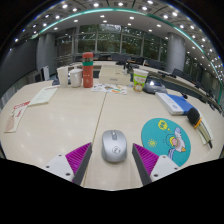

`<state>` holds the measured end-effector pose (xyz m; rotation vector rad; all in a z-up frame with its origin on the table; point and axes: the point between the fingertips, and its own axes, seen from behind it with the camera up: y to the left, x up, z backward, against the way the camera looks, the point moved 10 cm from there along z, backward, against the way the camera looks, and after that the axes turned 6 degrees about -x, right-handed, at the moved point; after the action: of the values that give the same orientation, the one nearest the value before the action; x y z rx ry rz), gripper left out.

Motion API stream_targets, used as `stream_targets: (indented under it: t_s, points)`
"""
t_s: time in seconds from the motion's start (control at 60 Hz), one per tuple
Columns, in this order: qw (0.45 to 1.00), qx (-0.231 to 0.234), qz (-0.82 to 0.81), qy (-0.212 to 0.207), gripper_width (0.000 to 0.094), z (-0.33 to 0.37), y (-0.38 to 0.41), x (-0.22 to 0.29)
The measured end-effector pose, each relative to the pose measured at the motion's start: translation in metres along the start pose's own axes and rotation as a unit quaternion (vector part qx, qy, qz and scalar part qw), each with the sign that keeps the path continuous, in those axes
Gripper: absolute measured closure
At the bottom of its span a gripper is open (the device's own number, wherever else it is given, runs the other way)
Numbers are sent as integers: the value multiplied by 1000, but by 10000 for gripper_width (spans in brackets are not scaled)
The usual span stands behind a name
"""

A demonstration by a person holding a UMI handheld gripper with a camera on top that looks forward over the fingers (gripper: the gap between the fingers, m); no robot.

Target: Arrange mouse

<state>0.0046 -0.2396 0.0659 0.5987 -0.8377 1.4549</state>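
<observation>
While tongs (113, 160) gape | mouse (113, 146) between | mat (165, 135) right

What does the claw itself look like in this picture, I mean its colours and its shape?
The claw shows two fingers. Each has a magenta pad on its inner face, one pad on the left finger and one pad on the right, both marked with fine darker diagonal lines. Outside the pads the finger bodies are pale grey-white and angular. No cables, labels or sleeves are visible.
</observation>
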Motion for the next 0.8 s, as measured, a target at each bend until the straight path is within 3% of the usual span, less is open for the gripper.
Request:
stream_targets:
  t_s: [0.117,0.2,0.467,0.583,0.8]
  points:
    - [1000,8,-1,6,229,-26,-4,4]
    - [1000,21,-1,8,423,-34,-2,5]
    - [999,33,9,0,555,-35,-6,7]
    - [999,46,-2,-14,571,-21,-9,24]
    - [990,48,-62,-120,571,40,-56,121]
